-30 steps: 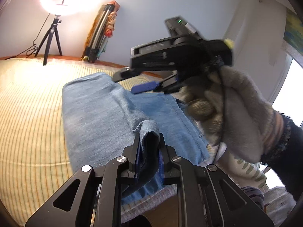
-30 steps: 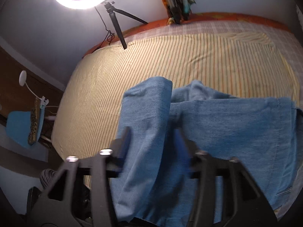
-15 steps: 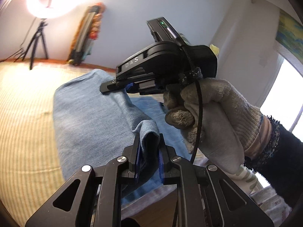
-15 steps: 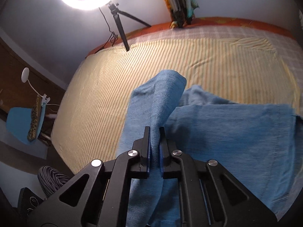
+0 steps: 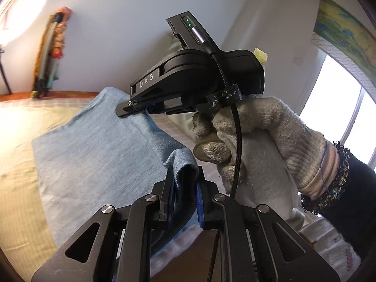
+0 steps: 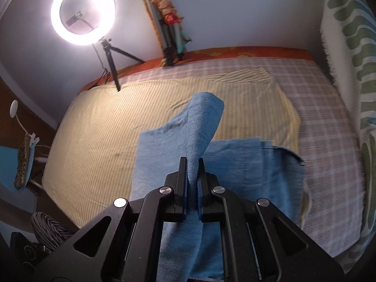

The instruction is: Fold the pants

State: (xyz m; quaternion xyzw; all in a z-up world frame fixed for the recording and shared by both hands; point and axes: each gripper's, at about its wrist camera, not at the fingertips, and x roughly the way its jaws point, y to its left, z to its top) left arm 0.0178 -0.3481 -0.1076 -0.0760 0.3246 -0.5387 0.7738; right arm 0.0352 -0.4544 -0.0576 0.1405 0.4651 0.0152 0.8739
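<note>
Light blue denim pants (image 5: 94,145) (image 6: 246,164) lie partly folded on a bed with a yellow striped sheet (image 6: 105,122). In the left wrist view my left gripper (image 5: 184,174) is shut on a bunched edge of the pants close to the camera. Just beyond it a gloved hand (image 5: 253,141) holds my right gripper (image 5: 131,109), which pinches a raised fold of the same cloth. The right wrist view shows my right gripper (image 6: 192,164) shut on that fold, which stands up above the pads. The rest of the pants hangs down to the bed.
A lit ring light on a tripod (image 6: 83,11) stands at the bed's far edge. A folded stand with colourful cloth (image 6: 169,23) leans on the wall. A checked sheet (image 6: 329,141) covers the right side, beside a green-patterned pillow (image 6: 352,47). A window (image 5: 340,105) is at right.
My right gripper closed on a fold of the pants and lifted it. Both grippers rose and moved across the bed, drawing the cloth up with them.
</note>
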